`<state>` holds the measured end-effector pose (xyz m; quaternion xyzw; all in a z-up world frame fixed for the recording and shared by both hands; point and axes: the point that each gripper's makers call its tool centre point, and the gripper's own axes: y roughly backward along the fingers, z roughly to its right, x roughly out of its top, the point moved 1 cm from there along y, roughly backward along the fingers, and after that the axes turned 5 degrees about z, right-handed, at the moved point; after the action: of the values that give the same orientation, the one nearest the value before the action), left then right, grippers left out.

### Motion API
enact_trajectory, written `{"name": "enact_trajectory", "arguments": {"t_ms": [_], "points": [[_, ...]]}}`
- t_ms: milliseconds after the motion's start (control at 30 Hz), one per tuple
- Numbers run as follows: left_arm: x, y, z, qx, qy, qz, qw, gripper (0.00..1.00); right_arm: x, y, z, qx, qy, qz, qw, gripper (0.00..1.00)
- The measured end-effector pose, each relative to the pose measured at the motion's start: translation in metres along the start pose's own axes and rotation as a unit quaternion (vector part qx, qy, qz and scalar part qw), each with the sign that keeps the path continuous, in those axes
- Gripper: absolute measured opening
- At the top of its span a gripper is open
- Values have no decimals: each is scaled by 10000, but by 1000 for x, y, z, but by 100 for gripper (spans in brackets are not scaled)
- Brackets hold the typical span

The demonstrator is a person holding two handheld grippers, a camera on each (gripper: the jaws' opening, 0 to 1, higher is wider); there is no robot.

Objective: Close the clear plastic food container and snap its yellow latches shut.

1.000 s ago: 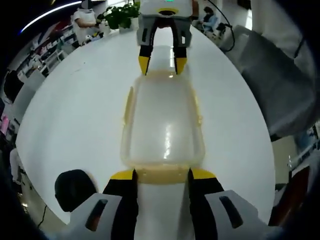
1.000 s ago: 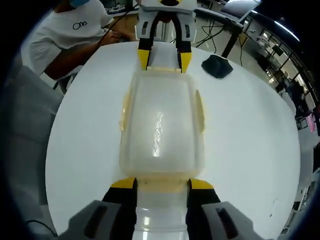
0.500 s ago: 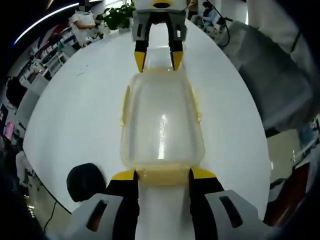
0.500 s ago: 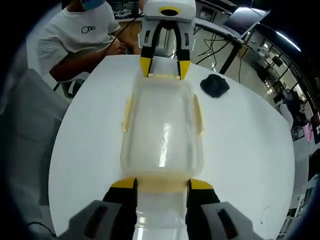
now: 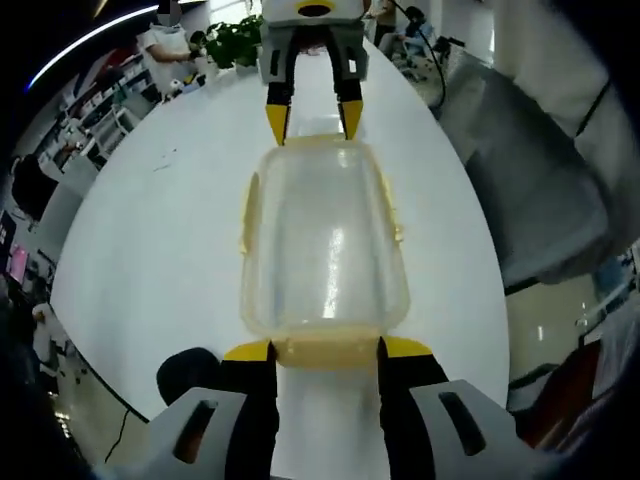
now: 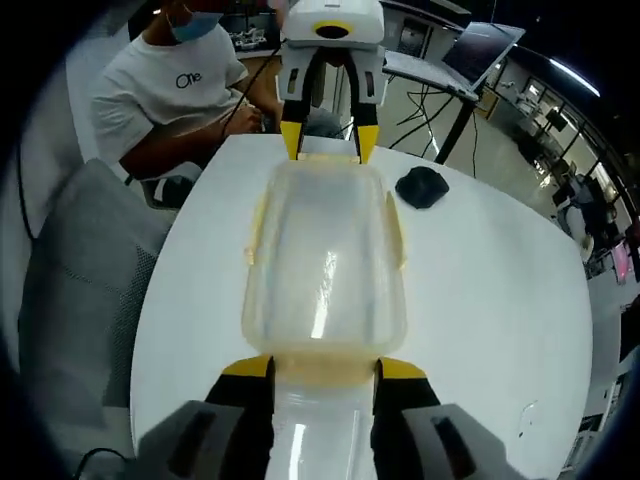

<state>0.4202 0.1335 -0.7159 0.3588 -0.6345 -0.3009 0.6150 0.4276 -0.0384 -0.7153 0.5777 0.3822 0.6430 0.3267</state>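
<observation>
With the container running lengthwise up the frame centre between them, the left gripper and right gripper each straddle one end latch, jaws fairly wide, equally near, over the white table.

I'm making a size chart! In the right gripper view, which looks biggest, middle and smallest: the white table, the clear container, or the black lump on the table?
1. White table
2. Clear container, near the camera, so it looks large
3. Black lump, clearly smallest
</observation>
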Motion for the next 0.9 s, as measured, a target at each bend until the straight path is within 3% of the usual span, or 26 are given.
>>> {"name": "enact_trajectory", "arguments": {"t_ms": [433,900], "points": [[57,-7,3,-116,8,206,9997,36,-32,45,-11,8,-162,-3,9999,35],[108,-36,4,-281,-180,85,9994,36,-78,76,-23,-141,-268,-119,9995,35]]}}
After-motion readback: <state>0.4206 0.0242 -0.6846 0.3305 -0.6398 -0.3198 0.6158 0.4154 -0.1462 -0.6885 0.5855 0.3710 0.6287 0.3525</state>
